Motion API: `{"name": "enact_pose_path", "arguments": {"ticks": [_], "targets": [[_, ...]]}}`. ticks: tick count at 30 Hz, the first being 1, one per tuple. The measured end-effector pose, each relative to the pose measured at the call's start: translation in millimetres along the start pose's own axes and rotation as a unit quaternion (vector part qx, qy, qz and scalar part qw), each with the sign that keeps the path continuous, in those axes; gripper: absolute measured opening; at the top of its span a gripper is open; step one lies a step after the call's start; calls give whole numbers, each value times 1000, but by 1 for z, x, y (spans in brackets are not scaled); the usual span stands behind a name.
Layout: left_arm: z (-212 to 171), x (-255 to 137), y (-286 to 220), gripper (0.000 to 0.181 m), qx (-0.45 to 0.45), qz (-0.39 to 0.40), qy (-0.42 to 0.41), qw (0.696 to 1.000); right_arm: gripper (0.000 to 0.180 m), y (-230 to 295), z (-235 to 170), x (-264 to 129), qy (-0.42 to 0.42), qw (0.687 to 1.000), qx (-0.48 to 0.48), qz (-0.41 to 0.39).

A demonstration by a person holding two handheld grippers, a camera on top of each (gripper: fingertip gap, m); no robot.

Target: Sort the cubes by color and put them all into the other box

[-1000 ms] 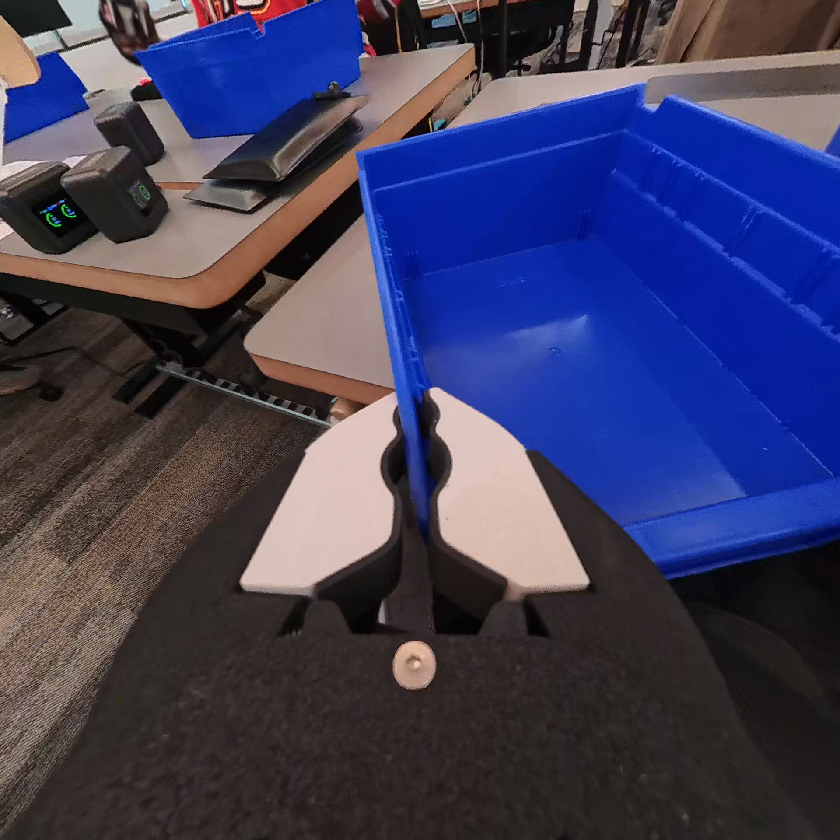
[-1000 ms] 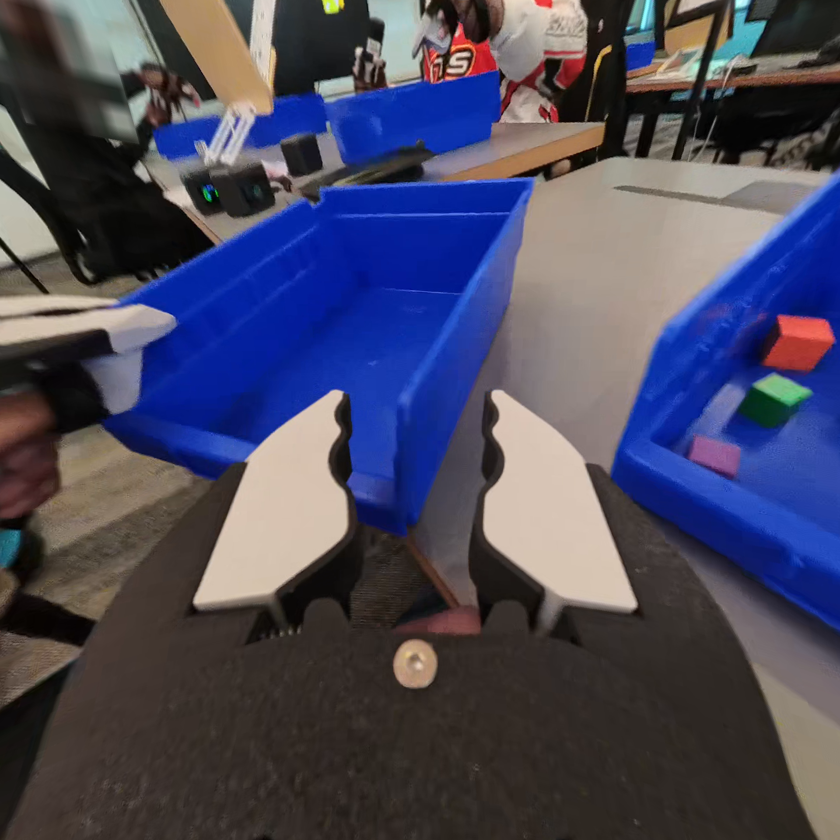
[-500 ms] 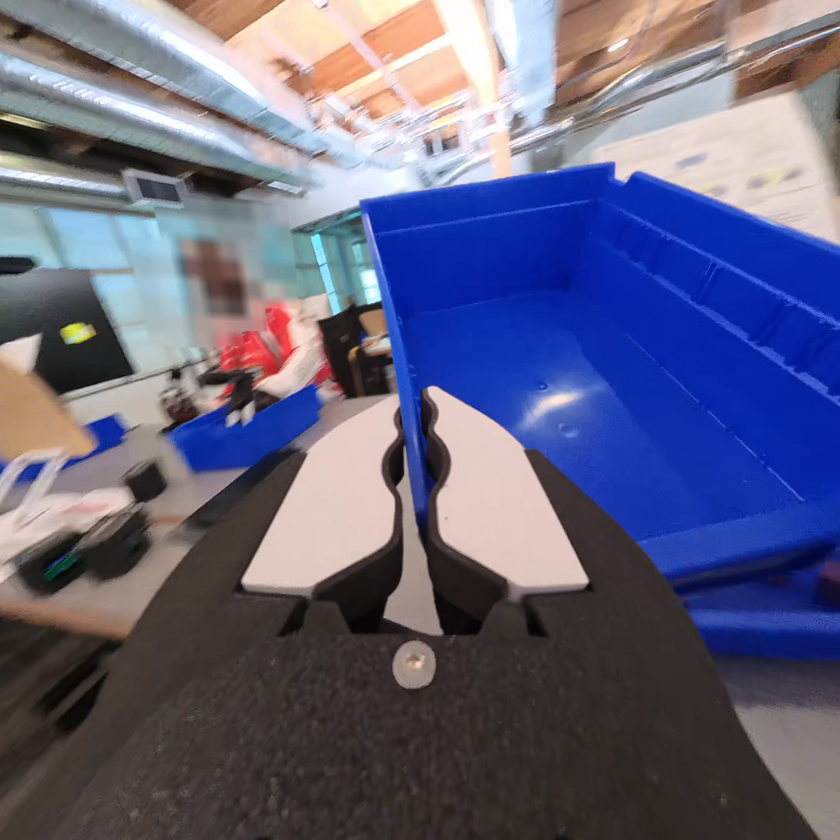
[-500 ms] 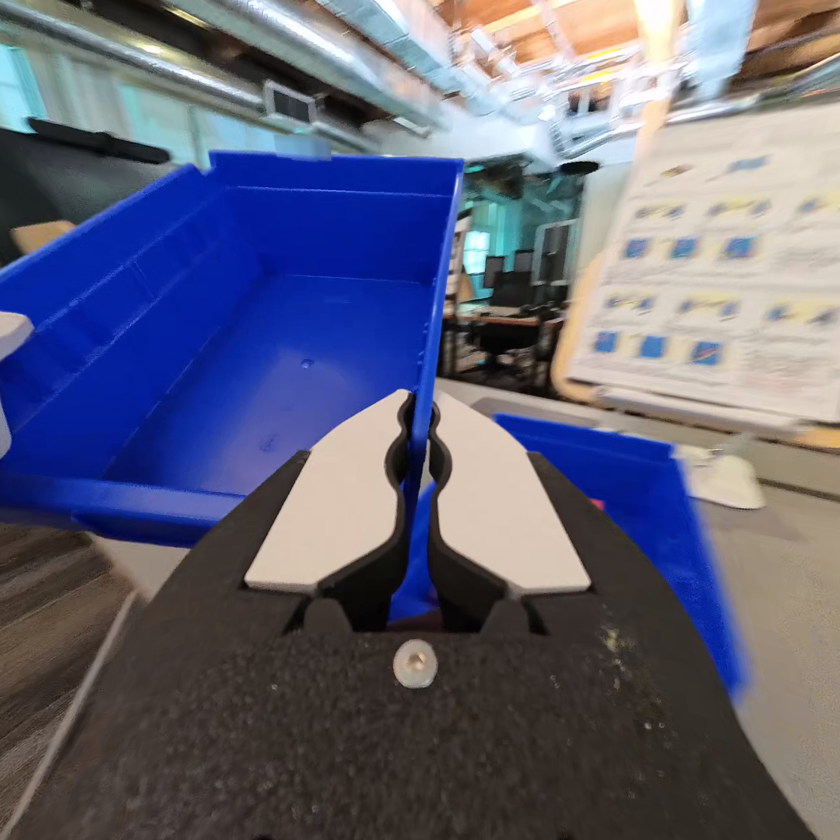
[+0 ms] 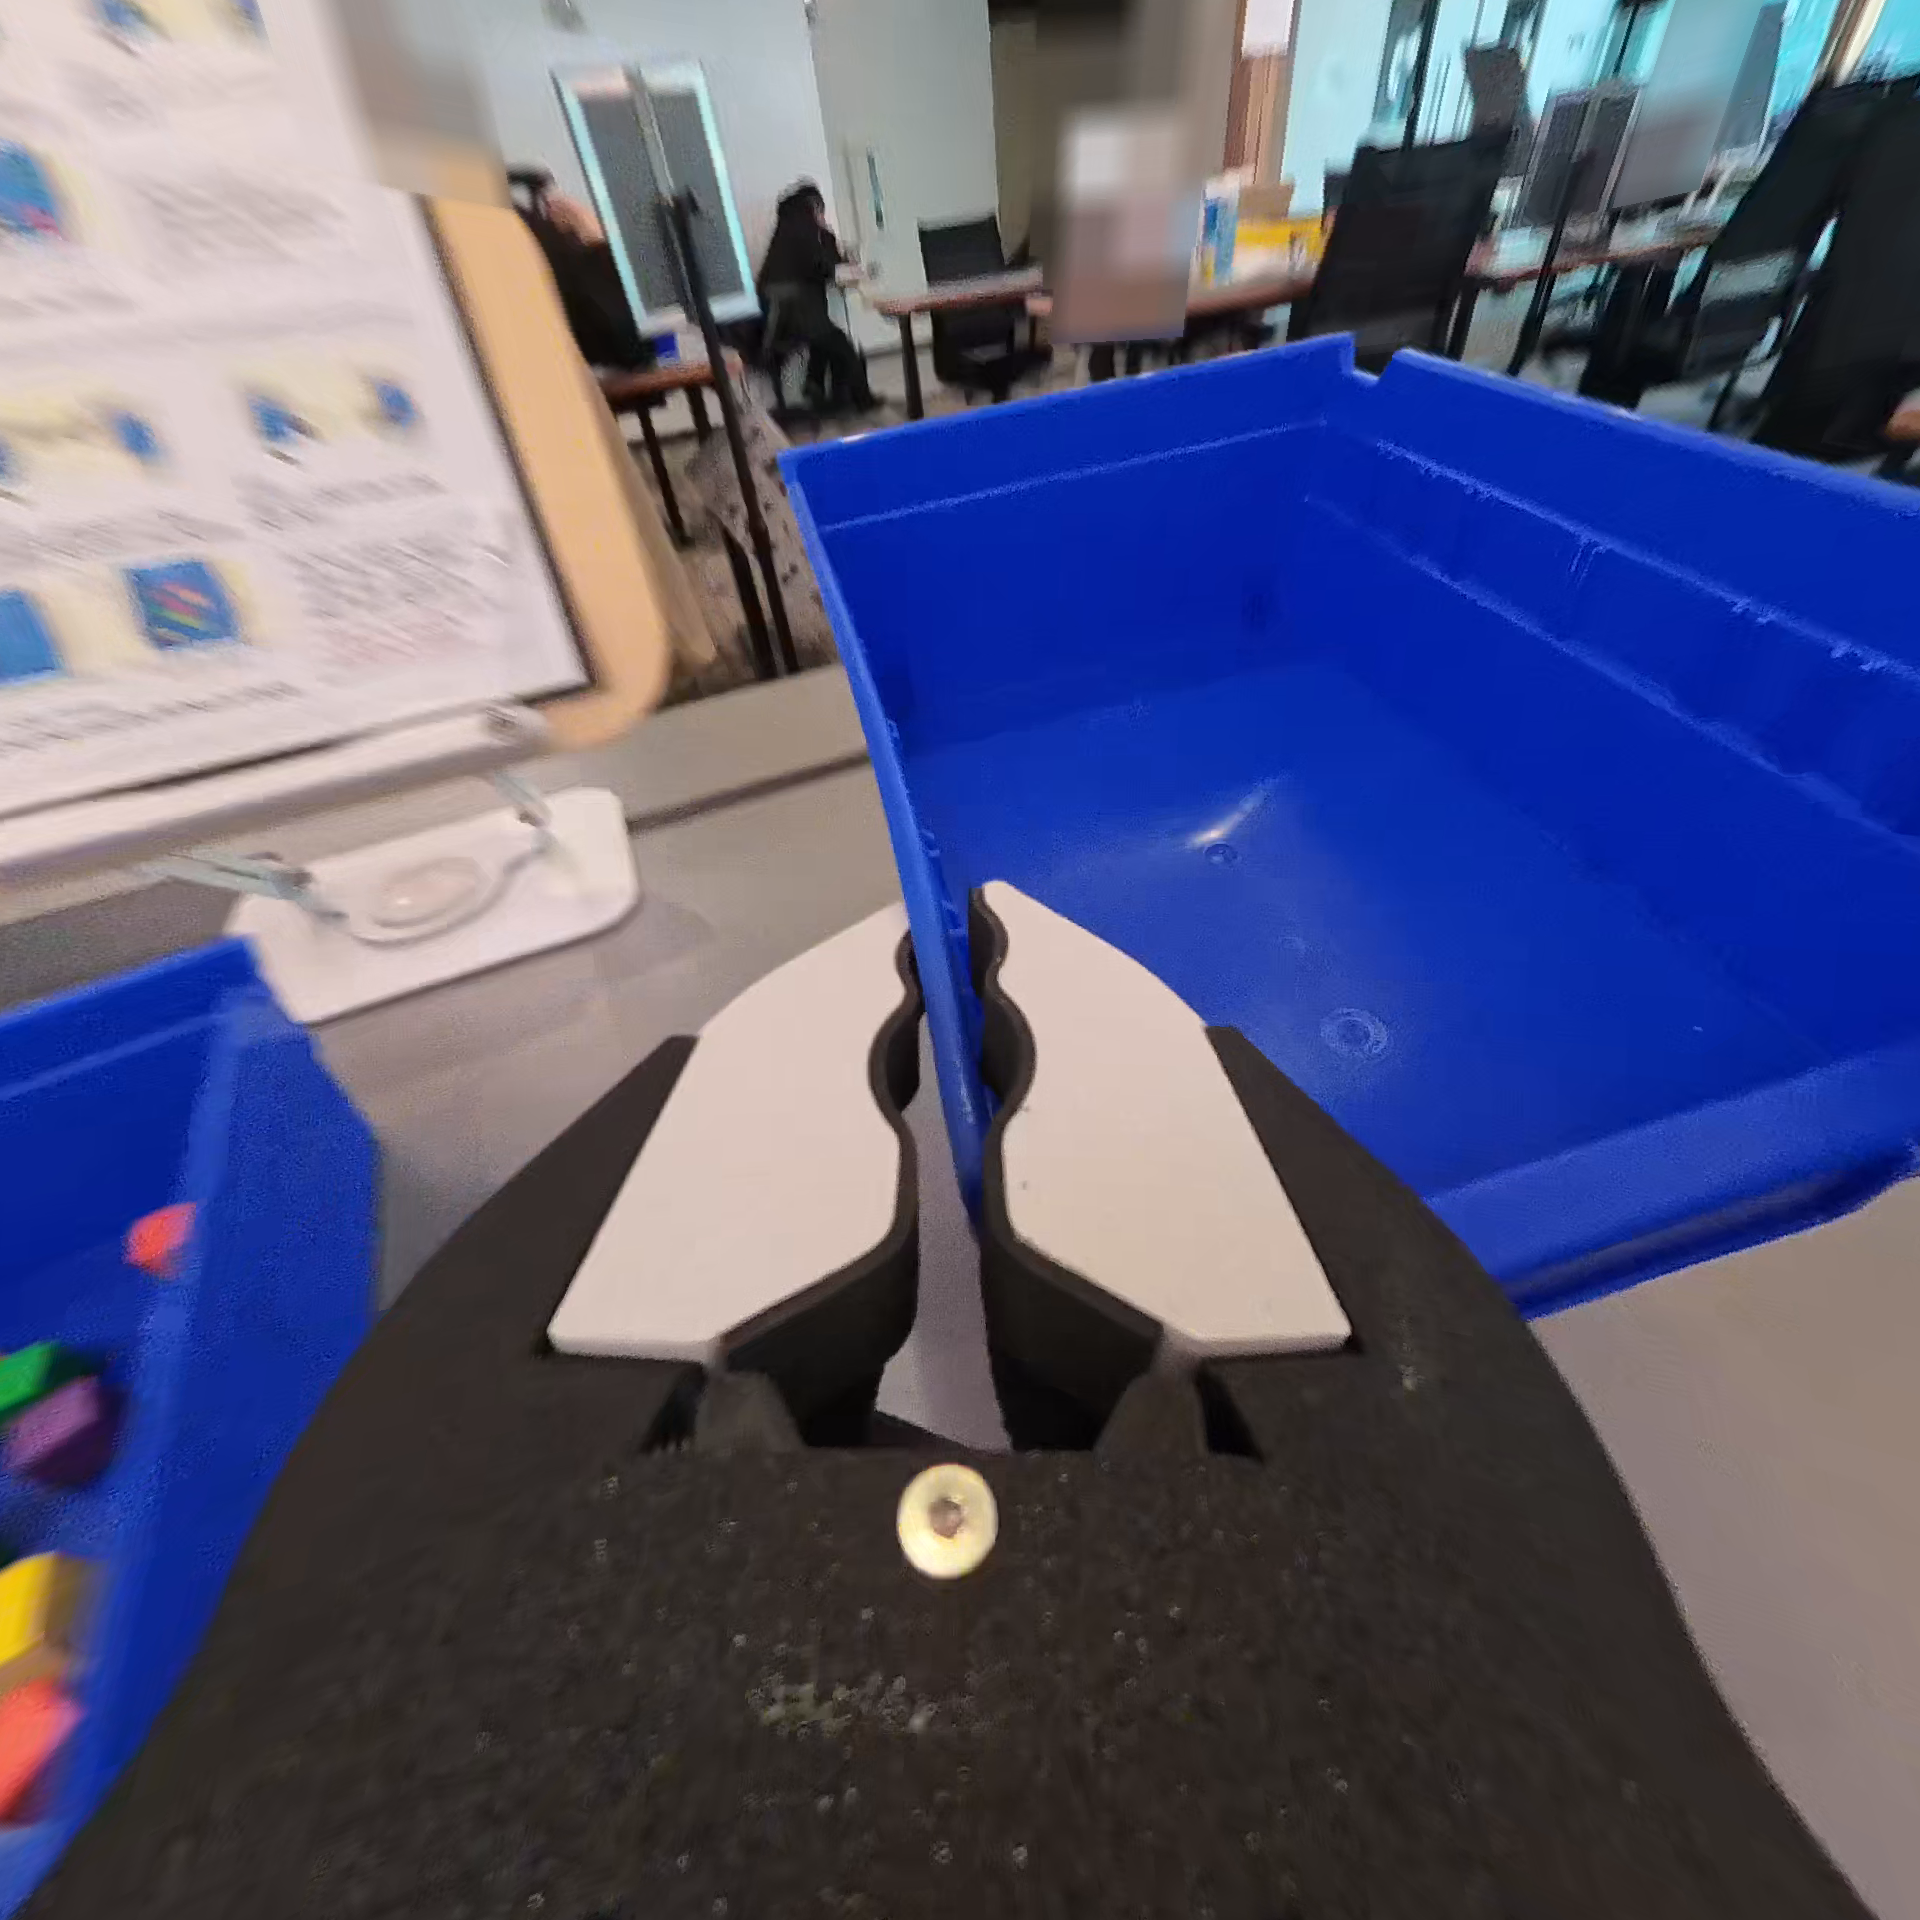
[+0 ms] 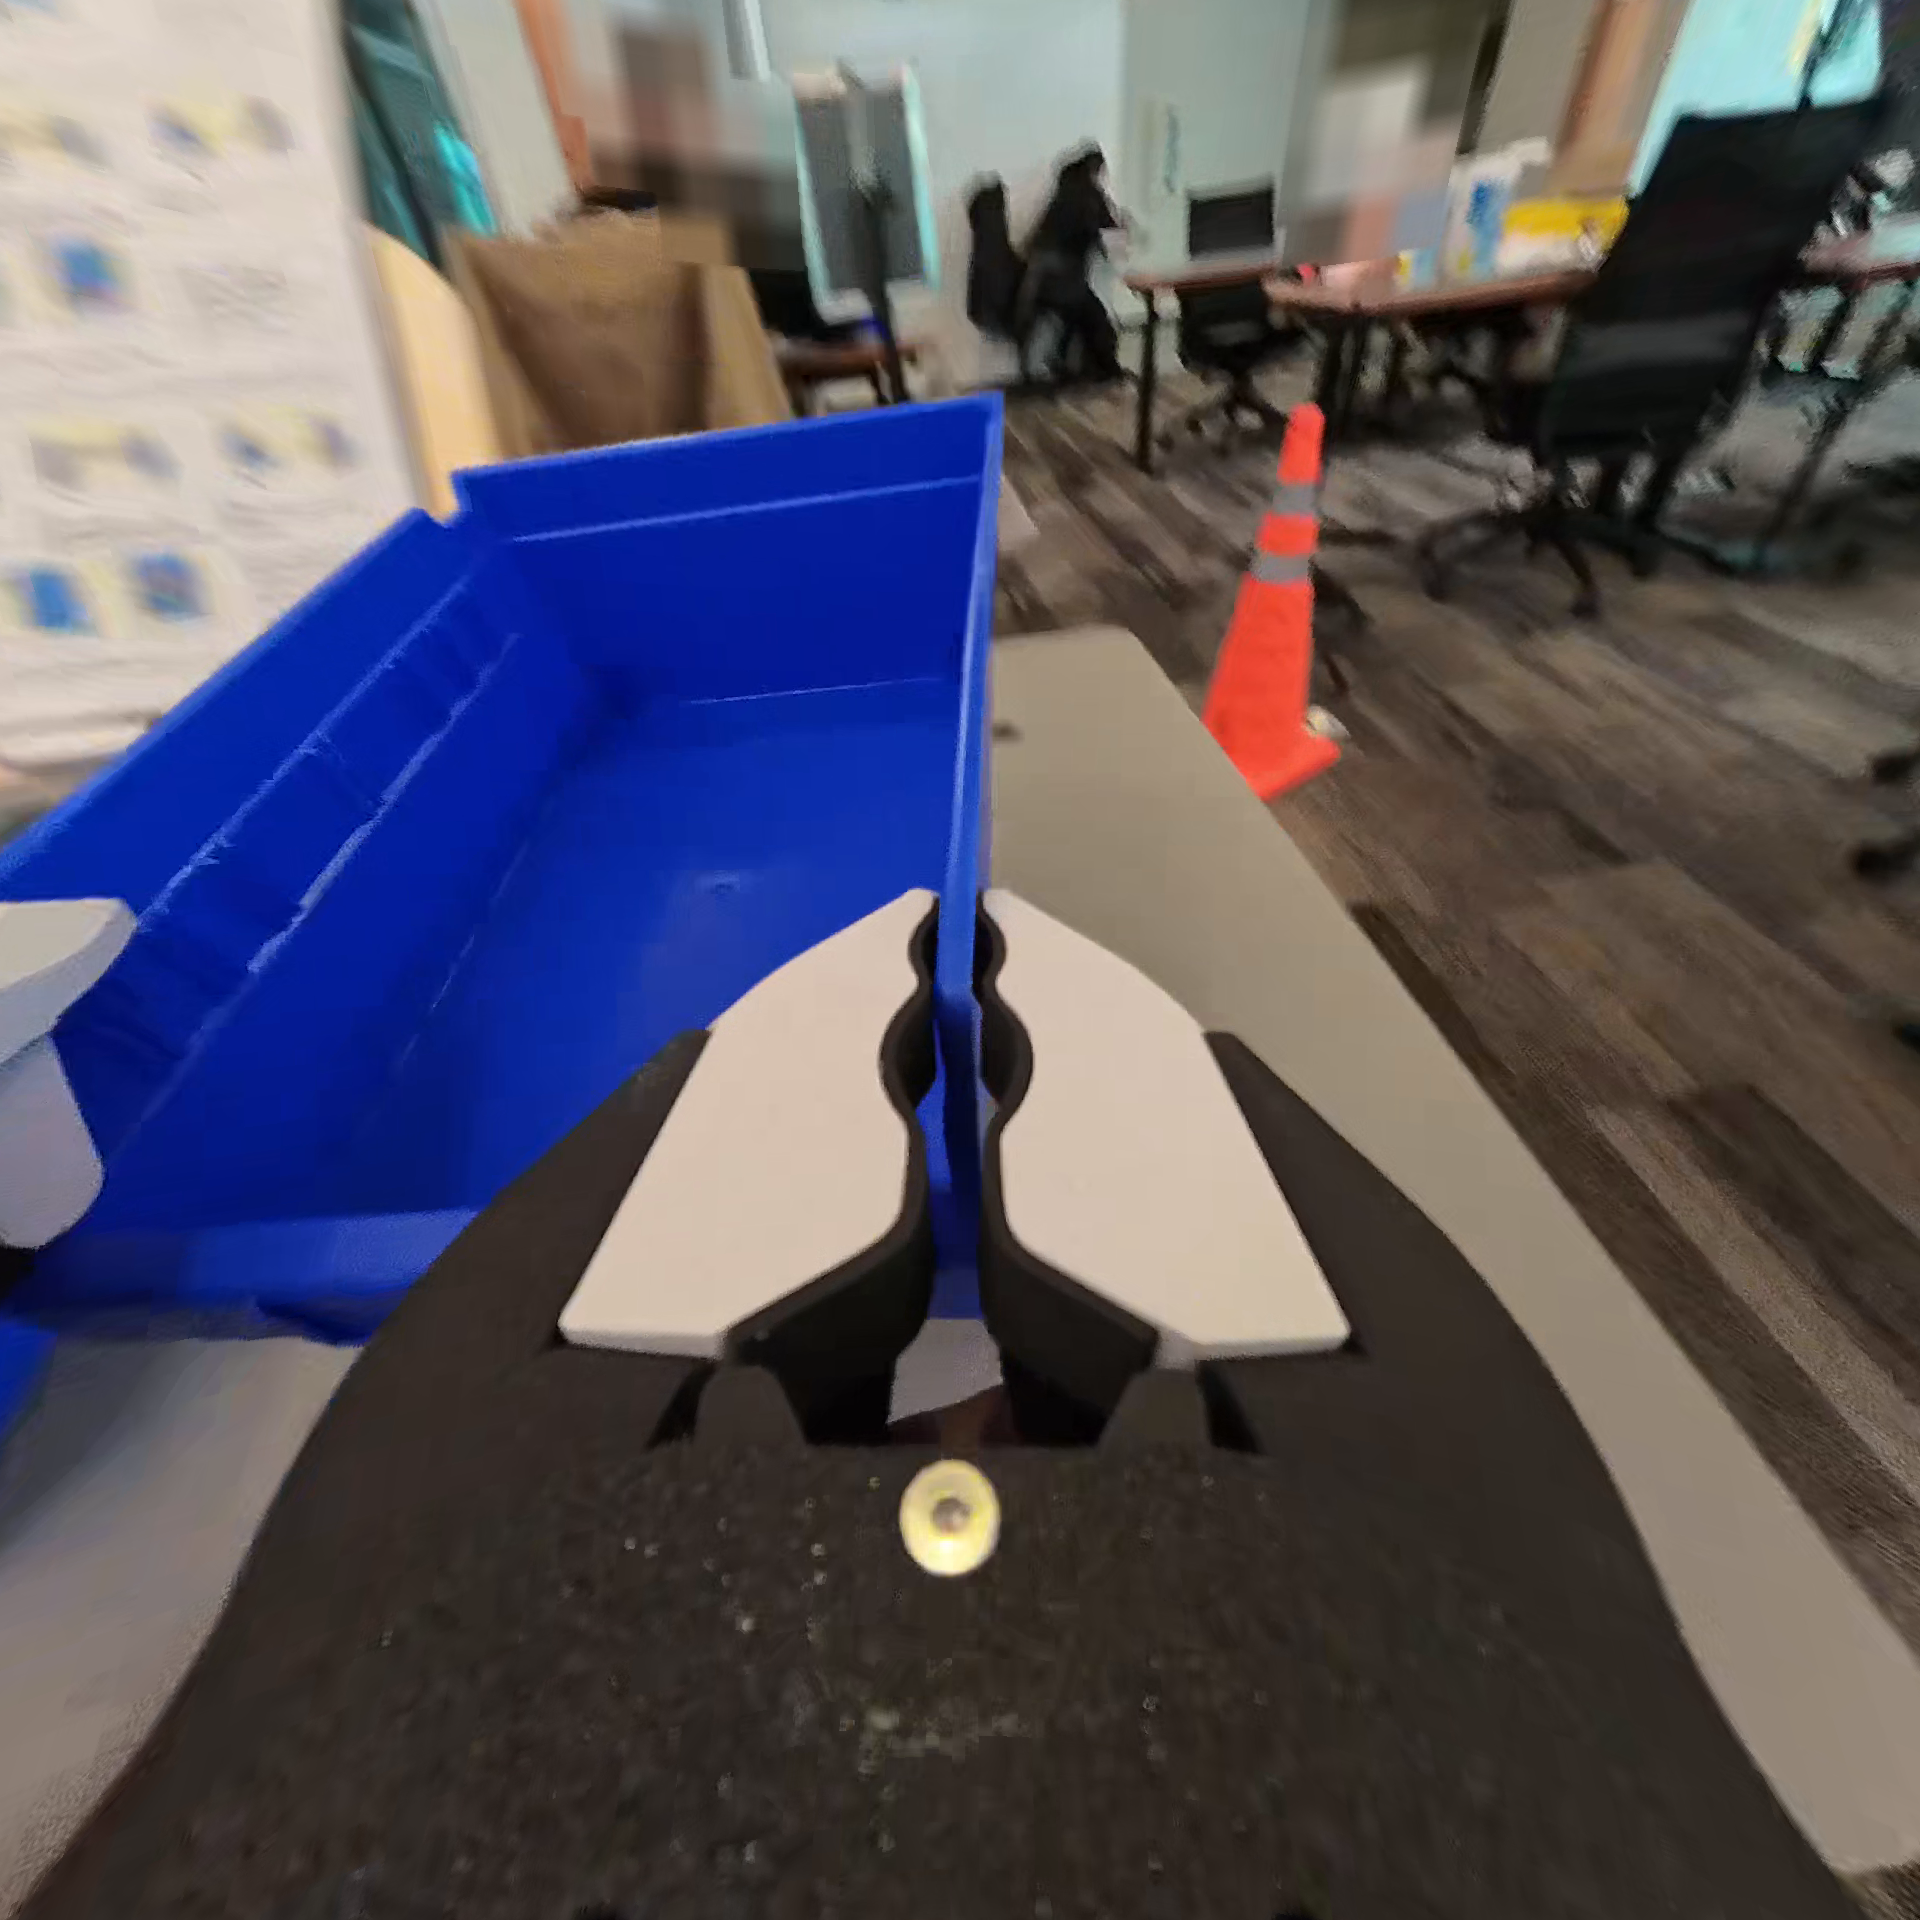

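Note:
An empty blue box is held between both grippers. My left gripper is shut on its left wall. My right gripper is shut on its right wall. The box sits level at the grey table; I cannot tell if it touches. A second blue box at the far left of the left wrist view holds a red cube, a green cube, a purple cube, a yellow cube and another red one. The left gripper's finger shows in the right wrist view.
A poster board on a white stand stands at the back left of the table. The table's right edge drops to a carpeted floor with an orange cone. Chairs, desks and people are far behind. My right fingertips sit around 20 cm from my left ones.
The right gripper shut on the box's right wall. Both grippers lifted the empty box, swung it round and brought it level on the far side of the box of cubes.

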State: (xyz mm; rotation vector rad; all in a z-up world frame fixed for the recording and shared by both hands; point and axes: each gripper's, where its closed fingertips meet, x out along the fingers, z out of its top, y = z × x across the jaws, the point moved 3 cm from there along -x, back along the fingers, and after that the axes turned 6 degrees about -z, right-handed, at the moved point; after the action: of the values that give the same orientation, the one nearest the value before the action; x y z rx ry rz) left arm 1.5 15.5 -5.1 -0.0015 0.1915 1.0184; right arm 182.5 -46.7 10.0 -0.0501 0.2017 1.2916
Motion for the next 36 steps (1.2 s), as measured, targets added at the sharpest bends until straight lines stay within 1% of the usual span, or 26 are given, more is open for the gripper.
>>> {"name": "enact_pose_path", "arguments": {"ticks": [2, 4, 6, 7, 9, 10, 11, 12, 13, 14, 17, 19, 21, 23, 24, 25, 26, 28, 29, 30, 32, 33, 34, 36], "targets": [[-25, 30, -33, 7, 11, -2, 27, 1000, 2, -41, -34, 26, 40, 999, -21, -8], [-47, 52, -54, 10, 14, -10, 53, 998, 3, -70, -64, 47, 58, 998, 9, 7], [-68, 62, -67, 15, 9, -26, 84, 996, 3, -86, -85, 62, 71, 997, 35, 18], [-78, 65, -69, 18, -1, -33, 95, 995, 3, -89, -92, 68, 77, 997, 18, 19], [-81, 63, -73, 24, -15, -53, 90, 994, 3, -92, -95, 74, 71, 997, -1, 25], [-81, 61, -74, 29, -13, -65, 104, 992, 3, -93, -95, 76, 72, 997, 12, 29], [-80, 58, -74, 46, -13, -73, 114, 991, 4, -94, -95, 76, 72, 997, 27, 29], [-75, 51, -71, 56, -10, -79, 114, 990, 10, -97, -94, 77, 75, 997, 32, 18], [-67, 40, -66, 56, -4, -84, 104, 991, 28, -99, -92, 75, 72, 997, 27, 5], [-56, 26, -57, 56, 6, -86, 89, 992, 40, -100, -88, 72, 64, 998, 18, -2], [-21, -28, -16, 54, 30, -89, 52, 994, 44, -89, -58, 53, 28, 1000, -8, -9], [2, -67, 29, 54, 38, -68, 31, 996, 46, -63, -19, 34, -1, 1000, -12, 10], [10, -101, 89, 54, 43, -20, 28, 998, 45, -18, 22, 5, -62, 997, -20, 50], [-5, -130, 155, 55, 40, 42, 49, 997, 43, 46, 45, -24, -117, 986, -34, 117], [-20, -144, 187, 57, 33, 77, 68, 994, 42, 83, 45, -35, -129, 978, -40, 158], [-40, -156, 215, 60, 19, 106, 89, 990, 42, 122, 38, -44, -128, 970, -41, 202], [-61, -168, 238, 59, -1, 126, 105, 986, 43, 164, 22, -51, -108, 962, -33, 250], [-100, -182, 271, 58, -38, 154, 124, 979, 46, 249, -32, -61, -27, 936, -16, 351], [-118, -185, 281, 58, -57, 159, 139, 976, 46, 281, -63, -60, 12, 931, -27, 363], [-133, -187, 287, 57, -82, 154, 151, 973, 49, 303, -90, -56, 37, 935, -48, 349], [-153, -184, 290, 52, -126, 133, 152, 971, 47, 324, -124, -45, 40, 950, -85, 297], [-159, -181, 291, 55, -144, 122, 147, 971, 45, 328, -134, -40, 38, 957, -90, 273], [-161, -177, 291, 53, -161, 109, 138, 971, 44, 332, -144, -36, 43, 960, -94, 259], [-162, -171, 291, 47, -183, 95, 136, 969, 41, 334, -151, -29, 63, 964, -102, 236]]}}
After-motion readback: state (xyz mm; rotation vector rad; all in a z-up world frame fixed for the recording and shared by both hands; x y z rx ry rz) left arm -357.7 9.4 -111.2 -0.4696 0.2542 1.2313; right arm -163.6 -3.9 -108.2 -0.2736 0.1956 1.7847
